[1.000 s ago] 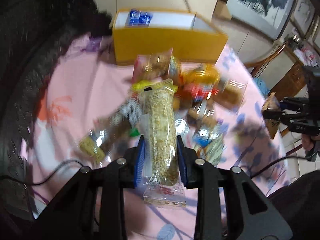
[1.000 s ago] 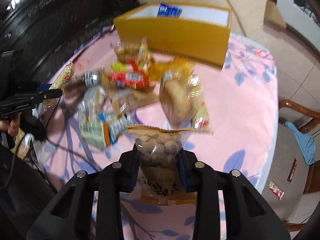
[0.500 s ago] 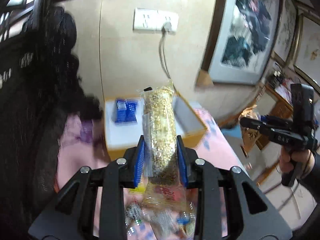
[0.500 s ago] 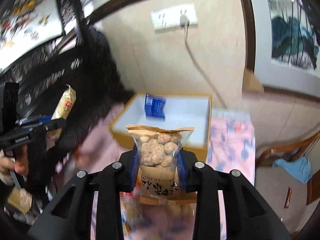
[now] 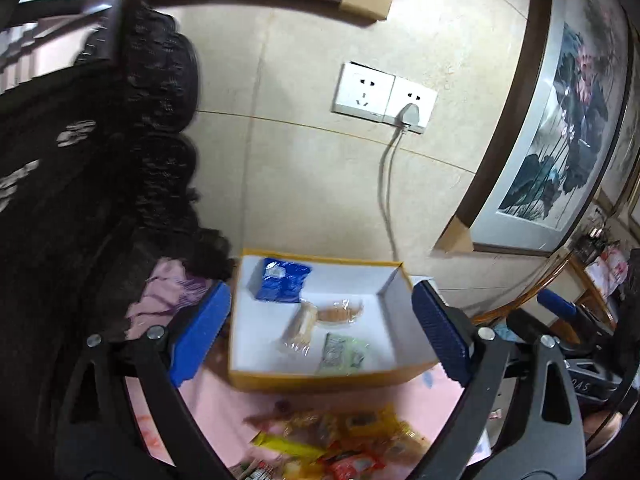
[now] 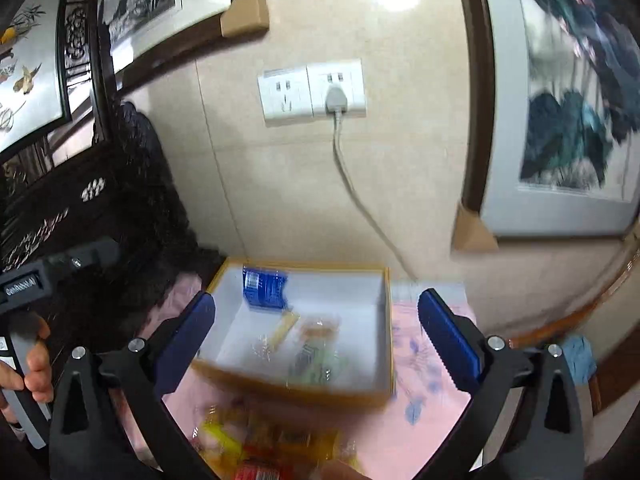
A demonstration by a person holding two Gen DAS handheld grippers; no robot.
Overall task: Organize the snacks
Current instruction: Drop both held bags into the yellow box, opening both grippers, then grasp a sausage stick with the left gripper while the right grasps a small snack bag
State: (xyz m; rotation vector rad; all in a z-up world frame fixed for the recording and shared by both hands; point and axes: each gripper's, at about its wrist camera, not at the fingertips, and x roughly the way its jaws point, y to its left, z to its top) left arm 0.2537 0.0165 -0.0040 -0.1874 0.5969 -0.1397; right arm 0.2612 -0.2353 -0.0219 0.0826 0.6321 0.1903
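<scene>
1. The yellow box (image 5: 320, 380) sits at the far edge of the pink tablecloth (image 5: 224, 412), against the wall. Inside on its white floor lie a blue packet (image 5: 280, 280) at the back left and 3 clear-wrapped snacks (image 5: 320, 332) toward the front.
2. The loose snack pile (image 5: 340, 448) lies nearer than the box, low in both wrist views and below the fingers. Any next pick means coming back down and toward the person.
3. Both grippers look down into the box from above its near wall. I cannot tell which is nearer the pile.
4. The left gripper (image 5: 320, 332) has its jaws spread wide, having just been opening. Nothing lies between the blue pads (image 5: 200, 332).
5. The right gripper (image 6: 316, 336) is likewise spread wide and empty, its jaws also just opened. The box fills the gap between them.
6. The packets in the pile lie at mixed angles and are blurred, so no long axis can be read.
</scene>
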